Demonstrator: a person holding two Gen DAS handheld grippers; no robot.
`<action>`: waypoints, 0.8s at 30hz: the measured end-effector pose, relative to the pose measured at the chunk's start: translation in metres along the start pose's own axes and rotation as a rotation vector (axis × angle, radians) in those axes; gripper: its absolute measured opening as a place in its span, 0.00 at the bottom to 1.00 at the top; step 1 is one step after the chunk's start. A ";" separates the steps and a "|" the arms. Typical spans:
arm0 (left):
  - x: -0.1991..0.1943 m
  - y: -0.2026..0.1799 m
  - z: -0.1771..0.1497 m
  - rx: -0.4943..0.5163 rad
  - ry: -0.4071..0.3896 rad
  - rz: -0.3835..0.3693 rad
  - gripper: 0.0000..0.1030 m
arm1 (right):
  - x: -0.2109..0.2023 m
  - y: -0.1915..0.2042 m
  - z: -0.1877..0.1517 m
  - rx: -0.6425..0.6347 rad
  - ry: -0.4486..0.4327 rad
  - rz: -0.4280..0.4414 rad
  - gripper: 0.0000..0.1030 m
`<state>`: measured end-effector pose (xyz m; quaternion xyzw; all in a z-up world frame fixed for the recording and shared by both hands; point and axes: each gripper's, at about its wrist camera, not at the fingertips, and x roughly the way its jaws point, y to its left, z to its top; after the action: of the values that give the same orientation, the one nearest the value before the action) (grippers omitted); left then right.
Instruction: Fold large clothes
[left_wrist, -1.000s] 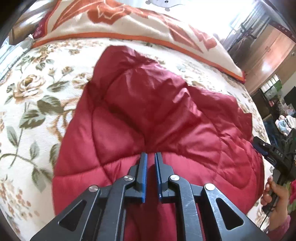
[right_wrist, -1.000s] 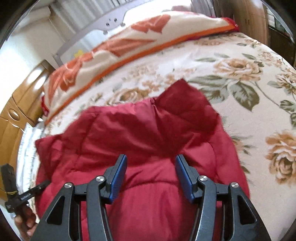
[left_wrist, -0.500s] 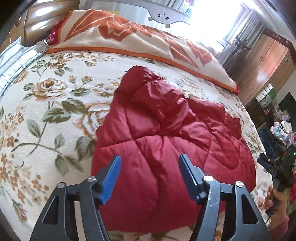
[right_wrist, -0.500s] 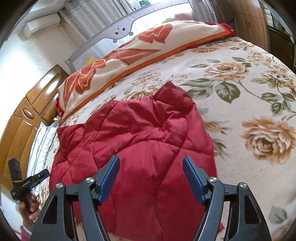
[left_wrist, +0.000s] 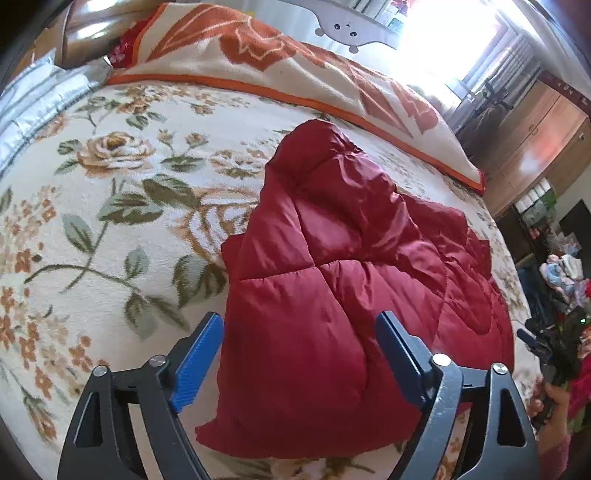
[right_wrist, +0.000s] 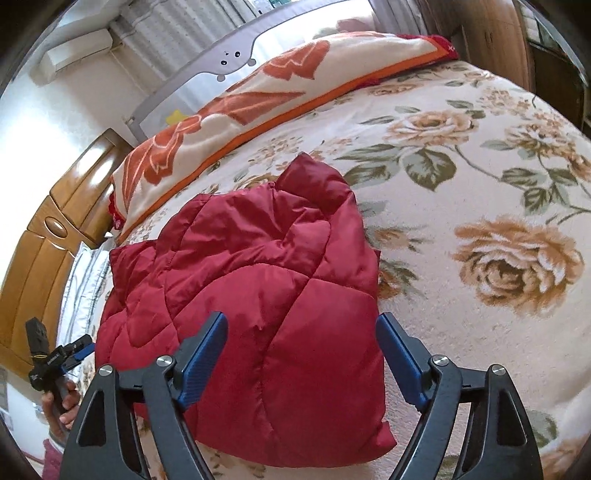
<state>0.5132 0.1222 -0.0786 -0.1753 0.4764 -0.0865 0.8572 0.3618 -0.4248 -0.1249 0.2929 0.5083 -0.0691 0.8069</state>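
Observation:
A dark red quilted jacket (left_wrist: 351, 280) lies folded into a thick bundle on the flowered bedspread (left_wrist: 110, 206); the right wrist view shows the same jacket (right_wrist: 266, 295) from its other side. My left gripper (left_wrist: 299, 328) hovers above the jacket's near edge, its jaws opening, nothing pressed between the blue pads. Over the near corner of the bundle, my right gripper (right_wrist: 301, 328) also has its jaws opening and holds nothing. Each view catches the other gripper at its edge, held in a hand (left_wrist: 550, 402) (right_wrist: 59, 398).
An orange-and-cream blanket (left_wrist: 280, 62) lies along the far side of the bed below a grey bed rail (right_wrist: 236, 55). A wooden headboard (right_wrist: 55, 240) stands at one end. Wooden wardrobes (left_wrist: 535, 140) and a heap of clothes (left_wrist: 565, 269) are beyond the bed.
The left gripper went from shut to wide open and the right one opened wider. Both pulled back and up from the jacket, which stays folded on the bed.

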 end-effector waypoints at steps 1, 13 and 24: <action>0.005 0.004 0.002 -0.008 0.017 -0.029 0.87 | 0.002 -0.003 0.000 0.006 0.006 0.013 0.85; 0.079 0.056 0.035 -0.157 0.199 -0.163 0.99 | 0.065 -0.068 0.019 0.214 0.160 0.194 0.95; 0.141 0.065 0.045 -0.209 0.276 -0.292 0.95 | 0.114 -0.070 0.028 0.210 0.284 0.309 0.97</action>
<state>0.6247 0.1474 -0.1921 -0.3167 0.5651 -0.1830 0.7395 0.4090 -0.4766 -0.2428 0.4564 0.5559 0.0446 0.6933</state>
